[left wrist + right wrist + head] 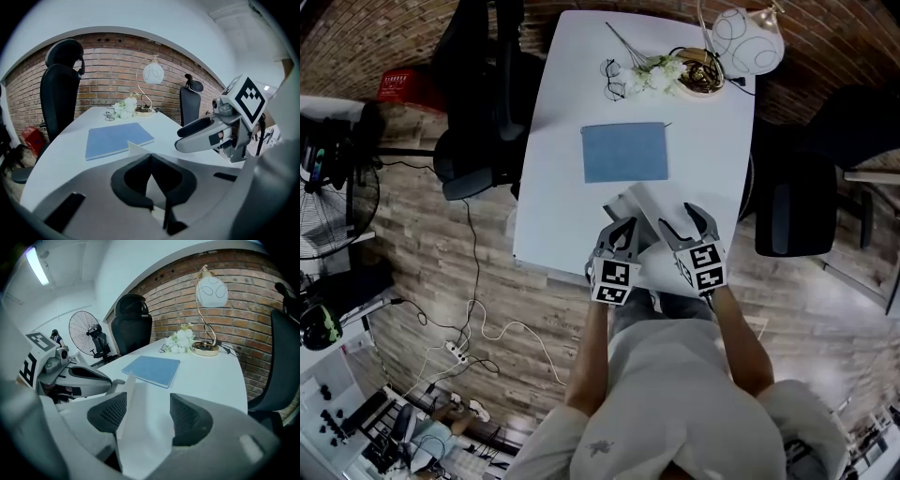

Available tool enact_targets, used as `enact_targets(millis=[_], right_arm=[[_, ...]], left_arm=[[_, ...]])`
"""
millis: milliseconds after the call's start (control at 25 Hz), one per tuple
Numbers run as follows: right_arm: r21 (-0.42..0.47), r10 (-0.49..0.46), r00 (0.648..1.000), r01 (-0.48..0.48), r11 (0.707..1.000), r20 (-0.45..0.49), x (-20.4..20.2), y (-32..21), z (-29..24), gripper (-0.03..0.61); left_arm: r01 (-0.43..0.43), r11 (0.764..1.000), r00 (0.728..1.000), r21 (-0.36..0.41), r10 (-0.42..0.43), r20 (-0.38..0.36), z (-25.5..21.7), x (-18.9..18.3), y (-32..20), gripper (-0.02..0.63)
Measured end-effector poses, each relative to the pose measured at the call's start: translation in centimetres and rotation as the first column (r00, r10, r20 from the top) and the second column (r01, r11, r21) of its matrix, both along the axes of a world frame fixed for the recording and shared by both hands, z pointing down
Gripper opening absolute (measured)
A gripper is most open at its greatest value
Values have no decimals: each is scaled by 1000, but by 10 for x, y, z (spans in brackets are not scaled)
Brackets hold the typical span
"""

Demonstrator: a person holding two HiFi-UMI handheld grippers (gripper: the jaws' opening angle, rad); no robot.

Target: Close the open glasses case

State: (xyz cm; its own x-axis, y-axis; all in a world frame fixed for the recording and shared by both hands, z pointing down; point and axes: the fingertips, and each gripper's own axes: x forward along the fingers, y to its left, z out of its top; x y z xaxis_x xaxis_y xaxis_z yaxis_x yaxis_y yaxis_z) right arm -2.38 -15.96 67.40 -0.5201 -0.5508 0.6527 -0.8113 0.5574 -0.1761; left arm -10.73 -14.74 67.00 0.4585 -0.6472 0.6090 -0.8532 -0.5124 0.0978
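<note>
A white folding glasses case (636,204) lies at the near edge of the white table (562,187), its flat panels spread open. My left gripper (625,225) is shut, its pads pinching an upright flap of the case (136,147). My right gripper (682,214) is just to the right and stands open. In the right gripper view a white panel of the case (140,427) rises between the spread pads of this gripper (147,413). Most of the case is hidden by the two grippers.
A blue notebook (625,151) lies mid-table beyond the case. Farther back are spectacles (612,80), a white flower bunch (654,73) and a globe lamp (747,37). Black office chairs stand left (483,94) and right (797,211) of the table. A fan (337,202) is at the far left.
</note>
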Motion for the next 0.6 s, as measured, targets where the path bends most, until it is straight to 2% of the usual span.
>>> enact_targets(millis=[600], right_arm=[[-18, -5, 1000, 5, 1000, -12, -3, 12, 13, 290]], left_arm=[[-42, 999, 999, -35, 42, -12, 13, 21, 13, 5]])
